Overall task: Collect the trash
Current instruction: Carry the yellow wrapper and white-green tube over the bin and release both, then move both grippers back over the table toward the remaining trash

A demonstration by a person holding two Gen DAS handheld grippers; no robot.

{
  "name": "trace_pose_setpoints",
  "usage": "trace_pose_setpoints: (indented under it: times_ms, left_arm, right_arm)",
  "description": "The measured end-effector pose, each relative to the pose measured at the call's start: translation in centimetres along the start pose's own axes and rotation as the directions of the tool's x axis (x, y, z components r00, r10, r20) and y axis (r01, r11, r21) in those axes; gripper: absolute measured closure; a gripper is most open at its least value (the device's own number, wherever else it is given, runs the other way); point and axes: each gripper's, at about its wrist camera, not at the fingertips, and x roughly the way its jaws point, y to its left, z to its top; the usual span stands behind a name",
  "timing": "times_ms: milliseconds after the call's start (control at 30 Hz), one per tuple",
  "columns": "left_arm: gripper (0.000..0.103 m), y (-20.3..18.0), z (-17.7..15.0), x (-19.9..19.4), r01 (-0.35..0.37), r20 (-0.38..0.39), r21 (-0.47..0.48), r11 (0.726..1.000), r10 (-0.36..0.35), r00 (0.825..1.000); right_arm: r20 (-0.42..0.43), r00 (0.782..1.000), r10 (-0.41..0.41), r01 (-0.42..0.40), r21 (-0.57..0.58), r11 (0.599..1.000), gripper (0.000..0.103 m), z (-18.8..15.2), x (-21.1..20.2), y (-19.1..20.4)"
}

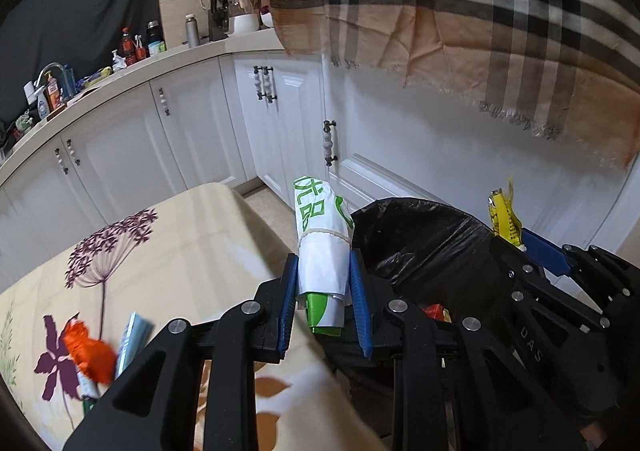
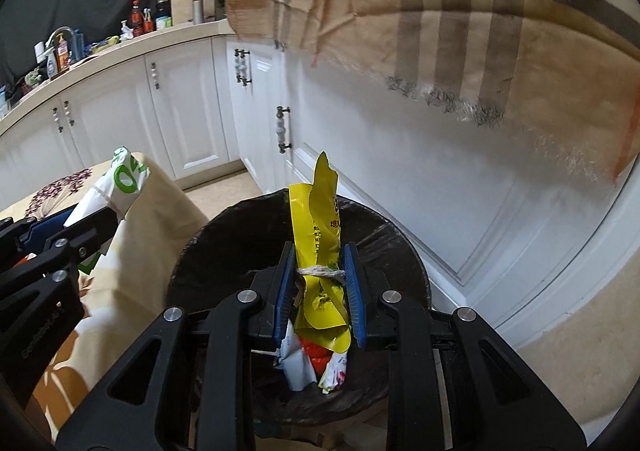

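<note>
Lining a round bin [image 2: 224, 235], black bag holding crumpled wrappers [image 2: 312, 365], right gripper [image 2: 320, 283] pinching yellow tied wrapper [image 2: 320, 227] above, left gripper [image 1: 324, 283] pinching white-green rolled bag [image 1: 320, 235].

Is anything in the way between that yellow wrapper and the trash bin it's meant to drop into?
Nothing visible. The right gripper holds the yellow wrapper right above the open mouth of the black-lined trash bin. Below it lies only trash already in the bin. The left gripper, holding a white and green wrapper, is off to the side.

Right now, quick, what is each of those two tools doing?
Left tool: closed on a rolled white-and-green plastic bag tied with string.
Right tool: closed on a crumpled yellow plastic wrapper tied with string.
</note>
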Motion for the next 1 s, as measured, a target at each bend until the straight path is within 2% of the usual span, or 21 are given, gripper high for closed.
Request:
trace_pose_setpoints:
  times_ms: [167, 300, 433, 533, 833, 1000]
  left_arm:
    - [0.076, -0.8, 0.5, 1.6, 0.001, -0.018, 0.001, 1.0, -0.001, 1.0]
    - [0.073, -1.3, 0.7, 2.8, 0.006, -0.047, -0.001, 1.0, -0.006, 0.999]
    - [0.062, -1.6, 0.7, 2.9, -0.002, -0.044, 0.009, 1.0, 0.003, 0.999]
    - [0.06, -1.6, 0.9, 2.8, -0.005, -0.042, 0.009, 1.0, 0.005, 0.999]
    - [0.047, 0.8, 0.1, -0.3, -0.035, -0.011, -0.036, 0.999, 0.035, 0.999]
    - [0.043, 3.5, -1.8, -2.7, -0.075, -0.01, -0.063, 0.995, 0.075, 0.997]
  right_arm:
    - [-0.005, 1.0, -0.024, 0.024, 0.023, 0.999, 0.079, 0.2, 1.2, -0.9]
    - [-0.021, 0.999, -0.05, 0.051, 0.044, 0.998, 0.065, 0.2, 2.5, -1.8]
    - [-0.029, 0.998, -0.059, 0.061, 0.058, 0.996, 0.065, 0.0, 2.8, -2.2]
    - [-0.031, 0.997, -0.065, 0.066, 0.049, 0.997, 0.065, -0.2, 2.7, -2.0]
    - [-0.027, 0.999, -0.034, 0.035, 0.017, 0.999, 0.064, -0.6, 0.7, 0.1]
    - [-0.028, 1.0, 0.012, -0.013, -0.007, 1.0, 0.059, -1.2, -1.1, 2.3]
